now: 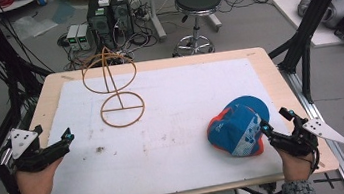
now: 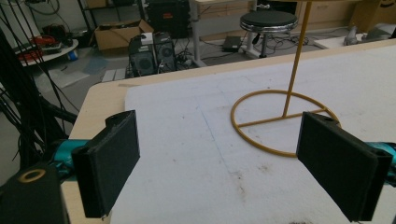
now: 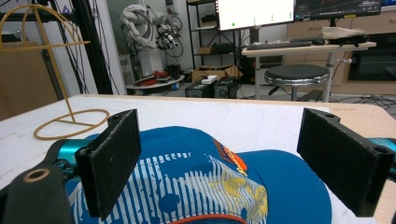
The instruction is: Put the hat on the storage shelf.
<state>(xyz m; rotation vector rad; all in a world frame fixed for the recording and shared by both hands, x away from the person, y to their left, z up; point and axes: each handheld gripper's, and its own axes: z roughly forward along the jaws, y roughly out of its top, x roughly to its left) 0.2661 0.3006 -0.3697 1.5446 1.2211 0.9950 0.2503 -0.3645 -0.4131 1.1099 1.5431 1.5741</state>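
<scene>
Blue cap (image 1: 237,129): lying crown-up at the right front of the table (image 1: 165,63), brim pointing away. Right hand-held gripper (image 1: 273,125): jaws spread wide, straddling the cap's near edge, apparently lining up a grasp. Wire hat stand (image 1: 114,87): standing well apart, far left, likely the destination. Left hand-held gripper (image 1: 68,137): hovering open, holding nothing.

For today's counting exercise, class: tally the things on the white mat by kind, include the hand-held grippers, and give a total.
Blue cap: 1
Yellow wire hat stand: 1
Hand-held grippers: 2, the left gripper and the right gripper, both with jaws apart
Total: 4
</scene>
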